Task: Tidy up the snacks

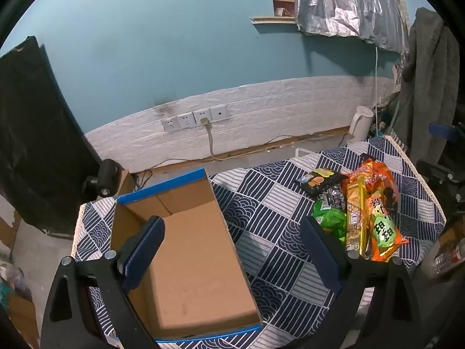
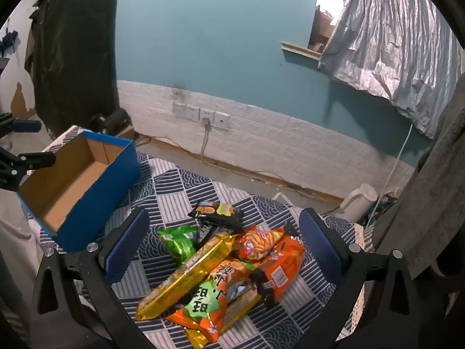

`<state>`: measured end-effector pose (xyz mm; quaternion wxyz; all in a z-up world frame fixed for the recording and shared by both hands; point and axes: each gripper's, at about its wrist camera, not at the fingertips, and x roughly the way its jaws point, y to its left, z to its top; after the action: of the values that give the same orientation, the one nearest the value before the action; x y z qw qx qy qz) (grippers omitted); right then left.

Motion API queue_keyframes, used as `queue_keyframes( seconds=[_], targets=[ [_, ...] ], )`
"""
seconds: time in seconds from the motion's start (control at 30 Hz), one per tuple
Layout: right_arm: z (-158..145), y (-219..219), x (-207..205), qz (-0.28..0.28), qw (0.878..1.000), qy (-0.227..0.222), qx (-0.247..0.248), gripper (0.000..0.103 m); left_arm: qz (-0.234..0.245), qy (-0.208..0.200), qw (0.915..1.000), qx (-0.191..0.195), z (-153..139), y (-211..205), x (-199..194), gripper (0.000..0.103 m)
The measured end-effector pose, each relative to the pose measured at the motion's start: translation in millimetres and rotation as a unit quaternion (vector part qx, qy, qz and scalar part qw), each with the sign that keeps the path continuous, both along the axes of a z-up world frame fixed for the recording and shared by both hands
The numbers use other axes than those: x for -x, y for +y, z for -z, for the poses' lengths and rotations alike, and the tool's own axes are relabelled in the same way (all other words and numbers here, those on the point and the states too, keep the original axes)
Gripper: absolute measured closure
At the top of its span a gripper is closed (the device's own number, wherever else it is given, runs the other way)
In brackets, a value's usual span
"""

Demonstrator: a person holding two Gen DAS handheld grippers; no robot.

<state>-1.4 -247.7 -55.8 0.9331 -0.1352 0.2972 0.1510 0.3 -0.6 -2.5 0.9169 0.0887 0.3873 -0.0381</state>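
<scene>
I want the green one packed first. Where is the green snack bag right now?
In the right wrist view the green snack bag lies on the patterned cloth at the pile's left edge, beside the gold packet and just below the black packet.

Left wrist view angles down over the open cardboard box (image 1: 191, 261); right wrist view angles down, close above the snack pile (image 2: 221, 273). Both share the patterned tablecloth (image 1: 276, 218) (and back wall).

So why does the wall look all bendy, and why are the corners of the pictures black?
Both wrist views use a fisheye lens: it bows the white brick strip in the left wrist view and slants it in the right wrist view, and its round rim leaves dark corners. The bright window is washed out; the snack packets stay sharp.
</scene>
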Motion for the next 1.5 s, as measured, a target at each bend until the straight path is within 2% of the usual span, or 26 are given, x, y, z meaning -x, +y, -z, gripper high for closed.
queue_keyframes(
  seconds=[1.5],
  targets=[
    [-0.7,-0.9,-1.0,-0.001,1.000,0.003,0.003,0.002,0.002,0.003,1.0000,0.001,1.4,-0.9,7.4,0.008]
  ],
)
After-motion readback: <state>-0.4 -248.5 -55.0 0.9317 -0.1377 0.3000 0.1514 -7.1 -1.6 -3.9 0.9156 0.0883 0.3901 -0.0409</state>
